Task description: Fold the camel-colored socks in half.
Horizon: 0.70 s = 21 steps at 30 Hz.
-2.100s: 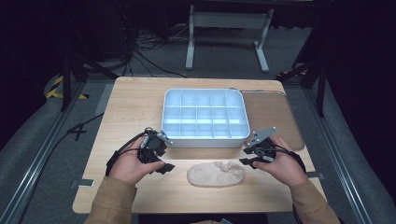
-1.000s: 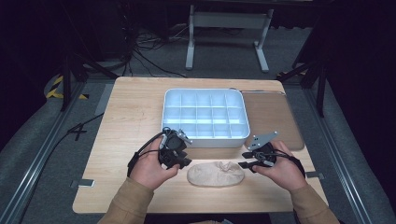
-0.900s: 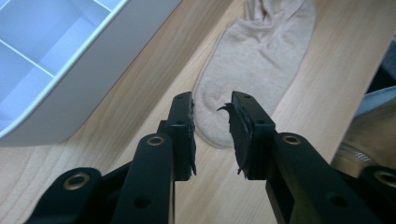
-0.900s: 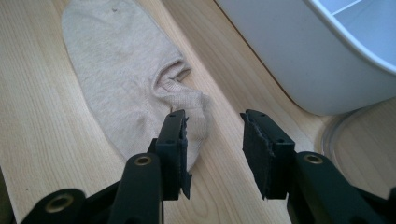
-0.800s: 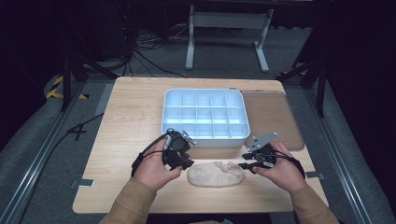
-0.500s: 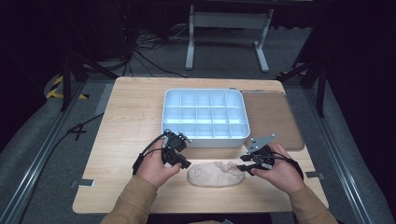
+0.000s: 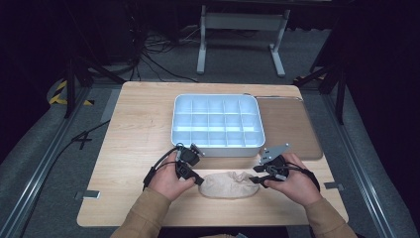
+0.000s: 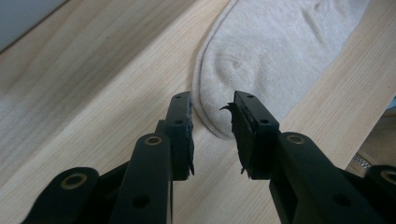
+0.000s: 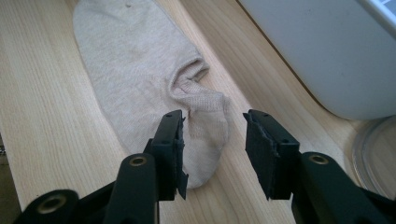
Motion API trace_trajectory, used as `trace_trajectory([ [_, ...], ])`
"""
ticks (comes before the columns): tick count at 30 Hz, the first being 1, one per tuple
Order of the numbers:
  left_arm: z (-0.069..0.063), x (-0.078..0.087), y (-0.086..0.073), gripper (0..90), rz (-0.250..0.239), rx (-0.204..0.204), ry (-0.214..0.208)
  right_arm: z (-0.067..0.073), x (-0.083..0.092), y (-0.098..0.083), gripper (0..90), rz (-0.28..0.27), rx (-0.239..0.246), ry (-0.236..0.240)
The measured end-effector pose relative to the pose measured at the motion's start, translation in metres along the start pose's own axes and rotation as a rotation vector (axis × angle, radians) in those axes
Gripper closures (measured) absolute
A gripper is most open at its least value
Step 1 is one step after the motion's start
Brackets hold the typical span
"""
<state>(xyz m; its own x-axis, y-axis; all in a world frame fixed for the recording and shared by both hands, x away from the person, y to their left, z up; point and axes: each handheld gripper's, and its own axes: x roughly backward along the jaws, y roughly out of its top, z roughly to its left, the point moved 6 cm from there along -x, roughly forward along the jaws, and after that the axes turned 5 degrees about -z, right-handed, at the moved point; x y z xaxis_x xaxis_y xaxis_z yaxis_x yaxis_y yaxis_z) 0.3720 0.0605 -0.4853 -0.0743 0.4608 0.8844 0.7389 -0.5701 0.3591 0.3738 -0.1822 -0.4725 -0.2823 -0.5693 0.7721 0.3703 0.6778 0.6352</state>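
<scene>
One beige sock [image 7: 229,184] lies flat on the counter [image 7: 133,129], stretched between the two tools, its toe just ahead of the left hand-held gripper [image 8: 212,109] and its cuff end just ahead of the right hand-held gripper [image 9: 212,128]. It looks light, soft and limp: thin knit that will sag, fold and drape as soon as it leaves the wood, with nothing stiff to push against and nothing fragile to spare. The fabric should not be slippery against rubbery pads, but a shallow pinch may catch only the top layer. At the left hand-held gripper the rounded toe edge sits between the jaws, which stand partly open and have just been closing a little; the pads do not press the cloth yet. At the right hand-held gripper the jaws stand wider and have just been opening, straddling the ribbed cuff and the puckered heel fold beside it, again holding nothing. Good holds, I judge, are the toe tip on one side and the doubled cuff hem on the other, taken low so both layers are caught. Beyond the sock, farther from both tools, sits a white compartment tray [image 7: 218,124], and to the right of it a brown mat [image 7: 289,131].
</scene>
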Motion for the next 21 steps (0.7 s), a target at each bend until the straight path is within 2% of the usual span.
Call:
trace_trajectory([
  [3,0.001,-0.004,0.0,70.5,0.006,0.012,0.014,0.0,0.0,0.0,56.7,-0.001,0.005,0.0],
  [7,-0.003,-0.01,0.0,71.2,0.014,0.009,0.012,0.001,-0.001,0.0,56.6,0.0,0.005,0.001],
  [8,-0.004,-0.011,0.0,71.0,0.025,-0.001,0.012,0.001,-0.001,0.0,56.5,0.0,0.004,0.0],
  [9,-0.005,-0.013,0.0,70.6,0.033,-0.002,0.032,0.001,-0.001,0.0,56.5,0.001,0.005,0.002],
  [12,-0.007,-0.017,-0.001,69.5,0.056,-0.02,0.054,0.002,-0.001,0.0,56.6,0.003,0.005,0.003],
  [17,-0.012,-0.019,-0.001,69.1,0.057,-0.045,0.079,0.004,-0.001,0.002,56.6,-0.006,0.007,0.012],
  [19,-0.012,-0.019,0.0,73.0,0.057,-0.044,0.081,0.005,-0.001,0.002,56.6,-0.009,0.013,0.014],
  [21,-0.013,-0.02,0.0,79.3,0.055,-0.049,0.062,0.005,0.0,0.002,56.6,-0.011,0.013,0.009],
])
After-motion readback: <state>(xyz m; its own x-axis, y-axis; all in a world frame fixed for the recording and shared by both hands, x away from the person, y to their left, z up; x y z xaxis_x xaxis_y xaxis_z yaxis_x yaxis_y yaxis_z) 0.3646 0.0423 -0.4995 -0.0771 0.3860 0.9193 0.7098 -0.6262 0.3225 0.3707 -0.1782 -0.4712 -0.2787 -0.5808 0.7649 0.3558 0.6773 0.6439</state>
